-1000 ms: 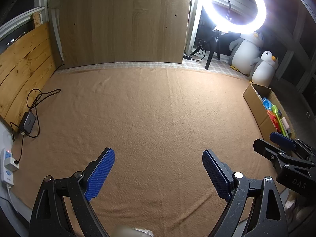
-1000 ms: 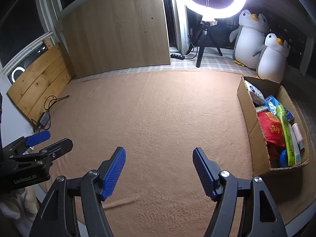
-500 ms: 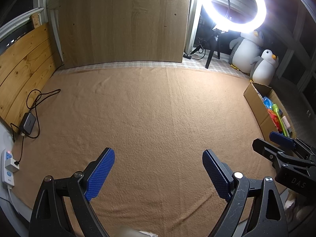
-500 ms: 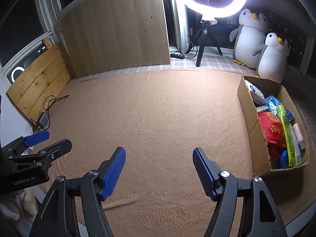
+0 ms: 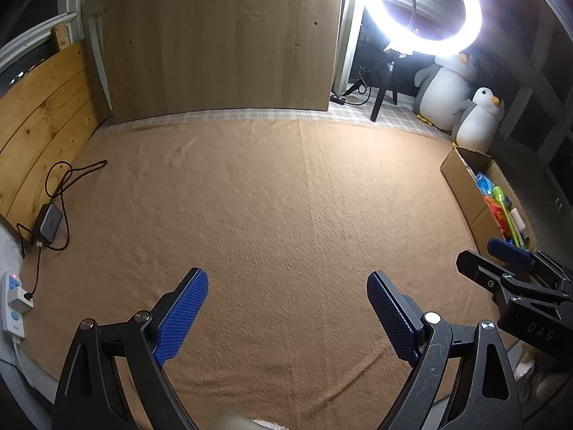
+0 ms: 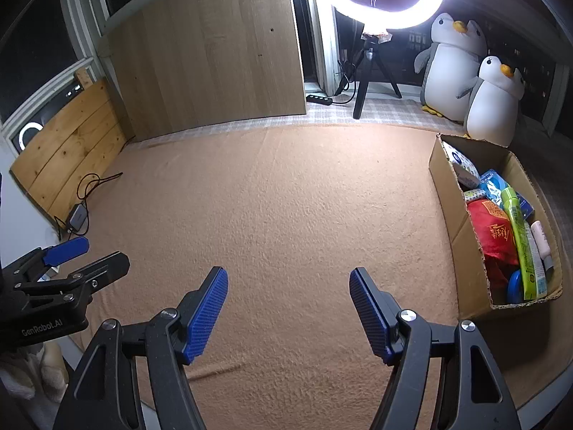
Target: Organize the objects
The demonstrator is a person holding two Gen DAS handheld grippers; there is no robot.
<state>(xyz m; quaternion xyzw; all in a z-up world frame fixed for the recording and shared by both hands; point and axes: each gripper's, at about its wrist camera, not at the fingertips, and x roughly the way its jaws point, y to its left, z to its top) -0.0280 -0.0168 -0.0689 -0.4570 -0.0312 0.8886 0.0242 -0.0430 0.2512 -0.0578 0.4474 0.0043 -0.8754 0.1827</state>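
Probably light, soft packets fill the box (image 6: 462, 251); grip one midway. Left gripper (image 5: 286, 308) and right gripper (image 6: 288, 304) gape, holding nothing.

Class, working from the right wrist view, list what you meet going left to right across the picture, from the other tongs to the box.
Left tongs → power adapter → wooden board → ring light tripod → big penguin → cardboard box → green tube

dim room | ring light (image 5: 422, 7) glares, blown out | sharp focus | fisheye-bent, dark corners
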